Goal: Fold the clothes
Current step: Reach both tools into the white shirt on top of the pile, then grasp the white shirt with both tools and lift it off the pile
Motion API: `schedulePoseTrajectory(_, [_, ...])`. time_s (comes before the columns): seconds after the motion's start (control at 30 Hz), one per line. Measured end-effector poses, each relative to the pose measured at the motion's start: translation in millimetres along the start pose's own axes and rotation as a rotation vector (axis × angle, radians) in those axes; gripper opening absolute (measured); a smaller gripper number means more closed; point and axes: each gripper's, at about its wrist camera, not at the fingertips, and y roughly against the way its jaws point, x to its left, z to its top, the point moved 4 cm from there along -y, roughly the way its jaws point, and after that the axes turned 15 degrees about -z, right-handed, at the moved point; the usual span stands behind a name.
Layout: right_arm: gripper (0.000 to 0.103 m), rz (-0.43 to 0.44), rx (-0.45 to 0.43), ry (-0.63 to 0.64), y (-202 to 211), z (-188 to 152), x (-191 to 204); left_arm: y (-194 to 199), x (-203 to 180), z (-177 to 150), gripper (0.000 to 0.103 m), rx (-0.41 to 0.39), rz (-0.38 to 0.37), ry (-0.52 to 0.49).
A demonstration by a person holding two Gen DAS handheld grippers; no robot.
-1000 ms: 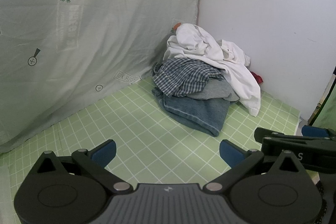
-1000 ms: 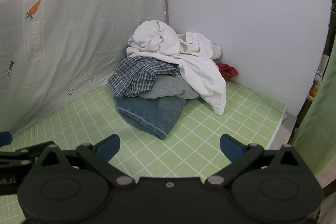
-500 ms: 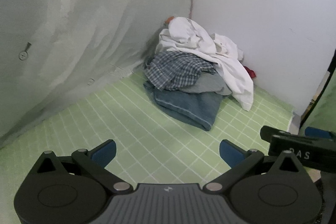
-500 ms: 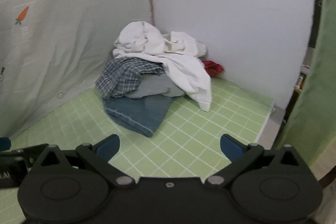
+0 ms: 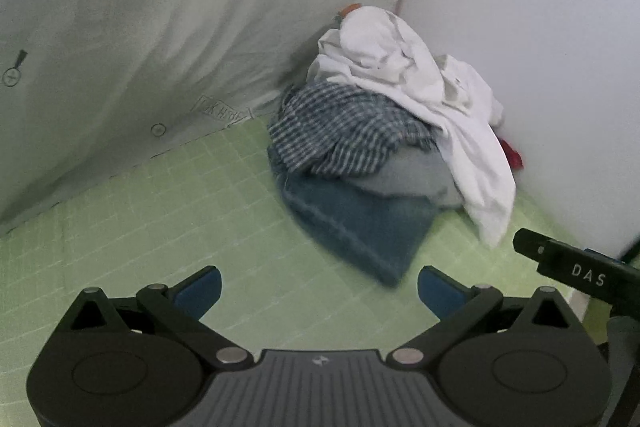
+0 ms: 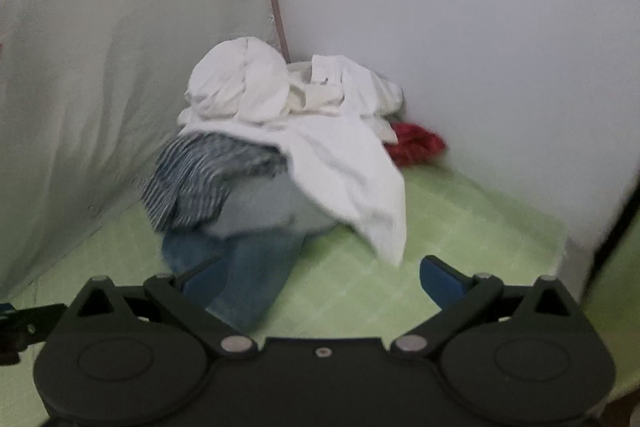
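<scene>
- Green checked cloth [image 5: 168,211] covers the counter, which runs into a corner where a pale hanging sheet [image 5: 180,27] printed with carrots meets a plain white wall [image 6: 460,27].
- Right in that corner sits the pile of clothes [image 5: 380,147], unfolded and heaped against both the sheet and the wall.
- On top lies a crumpled white shirt [image 6: 320,131]; one end of it drapes down the pile's right side to the checked cloth.
- Beneath it a blue-and-white plaid garment [image 5: 344,139] spills out to the left, over a light grey piece [image 6: 264,203].
- At the bottom a pair of blue jeans [image 5: 360,227] pokes forward toward the grippers.
- A small red item [image 6: 414,143] peeks out behind the pile, touching the wall.
- The left gripper [image 5: 319,285] hangs above the green cloth just short of the jeans, its blue-tipped fingers [image 5: 200,285] spread wide and holding nothing.
- The right gripper [image 6: 320,281] is closer in; its fingers [image 6: 440,279] also stand wide apart and empty, the left one in front of the jeans in its own view, though I cannot tell whether it touches them.
- From the left wrist view, part of the right gripper shows at the right edge, marked "DAS".
- Both views are somewhat blurred.
</scene>
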Motion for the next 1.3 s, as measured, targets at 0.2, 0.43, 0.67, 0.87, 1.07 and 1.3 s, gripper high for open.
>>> schedulePoseTrajectory(0.2, [0.103,0.030,-0.006,0.001,-84.6,65.4,-5.4,-58.0,-17.5,61.7,0.102,-0.009,0.112,0.005])
schedulePoseTrajectory(0.43, [0.103,0.069,0.034,-0.104,-185.0,122.7,3.4,-141.3,-36.8,157.1,0.097,-0.030,0.143,-0.052])
schedulePoseTrajectory(0.67, [0.103,0.116,0.086,-0.264,-266.9,157.4,22.7,-234.7,-54.3,229.0,0.098,-0.047,0.082,-0.087])
schedulePoseTrajectory(0.87, [0.100,0.125,0.122,-0.291,-285.9,155.7,27.3,-279.0,-56.2,251.6,0.085,-0.065,0.027,-0.037])
schedulePoseTrajectory(1.07, [0.057,0.163,0.083,-0.294,-271.4,148.6,19.8,-263.8,-70.7,246.8,0.025,-0.103,0.040,-0.062])
schedulePoseTrajectory(1.3, [0.017,0.228,-0.014,-0.252,-219.9,150.1,11.9,-209.1,-73.0,232.1,0.011,-0.155,0.032,0.026])
